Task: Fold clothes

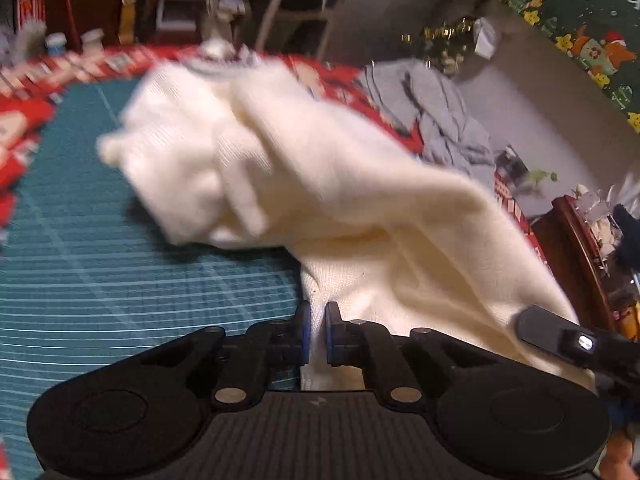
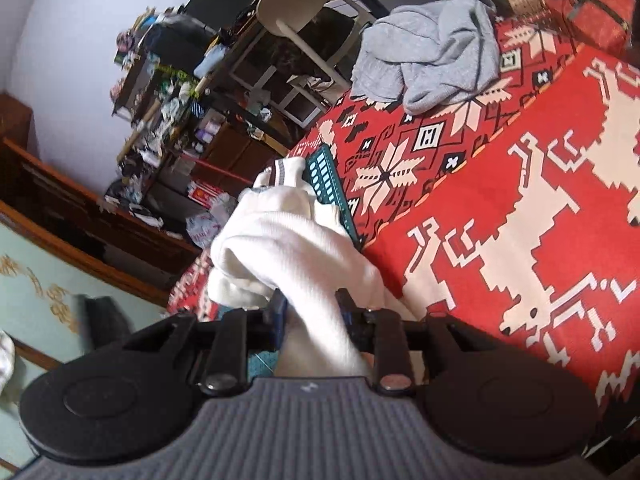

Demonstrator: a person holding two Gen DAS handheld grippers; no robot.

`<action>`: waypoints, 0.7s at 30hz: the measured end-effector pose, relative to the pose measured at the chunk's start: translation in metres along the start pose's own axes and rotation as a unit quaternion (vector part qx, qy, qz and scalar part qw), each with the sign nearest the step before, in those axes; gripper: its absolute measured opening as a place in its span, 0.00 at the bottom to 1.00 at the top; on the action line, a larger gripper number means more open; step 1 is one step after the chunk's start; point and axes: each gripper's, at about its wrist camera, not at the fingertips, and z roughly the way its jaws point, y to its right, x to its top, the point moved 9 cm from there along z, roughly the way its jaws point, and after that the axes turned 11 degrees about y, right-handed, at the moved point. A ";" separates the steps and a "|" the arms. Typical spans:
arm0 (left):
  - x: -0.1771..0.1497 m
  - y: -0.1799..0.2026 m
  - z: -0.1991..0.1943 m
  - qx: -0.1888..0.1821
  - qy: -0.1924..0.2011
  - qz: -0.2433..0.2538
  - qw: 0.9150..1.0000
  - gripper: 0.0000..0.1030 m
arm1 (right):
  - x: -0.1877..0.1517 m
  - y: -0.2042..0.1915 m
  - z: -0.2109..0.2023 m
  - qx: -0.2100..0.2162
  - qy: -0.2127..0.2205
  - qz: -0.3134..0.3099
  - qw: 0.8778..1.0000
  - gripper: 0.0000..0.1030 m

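Over the teal gridded mat [image 1: 100,264], a cream ribbed-knit garment [image 1: 320,184] hangs bunched, pinched in the left gripper [image 1: 318,332] and right gripper [image 2: 312,316]; both jaws hold cloth.

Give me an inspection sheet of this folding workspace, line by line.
Surface: teal cutting mat on red patterned tablecloth.
Job's things: cream garment bunched on the mat, partly lifted; grey garment crumpled at the table's far edge.
Clutter: nothing seen on the mat.
Claws: left claw pinches the cream garment's edge; right claw grips a bunched part.
Cables: nothing seen.
Surroundings: chair, crowded shelves.
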 end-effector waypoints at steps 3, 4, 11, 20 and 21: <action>0.003 -0.014 -0.040 0.009 0.031 0.015 0.999 0.07 | -0.005 -0.011 0.000 0.004 -0.008 -0.024 1.000 0.29; 0.002 -0.020 -0.053 0.011 0.038 0.014 0.999 0.07 | -0.007 -0.016 0.002 0.008 -0.012 -0.033 0.999 0.29; -0.011 -0.092 -0.120 0.070 0.076 -0.027 0.994 0.06 | -0.041 -0.056 0.014 0.035 -0.056 -0.090 0.994 0.31; -0.066 -0.176 -0.159 0.143 0.066 -0.123 0.980 0.06 | -0.078 -0.076 0.015 0.015 -0.075 -0.159 0.984 0.35; -0.071 -0.179 -0.162 0.141 0.066 -0.131 0.979 0.06 | -0.078 -0.076 0.012 0.005 -0.071 -0.173 0.982 0.38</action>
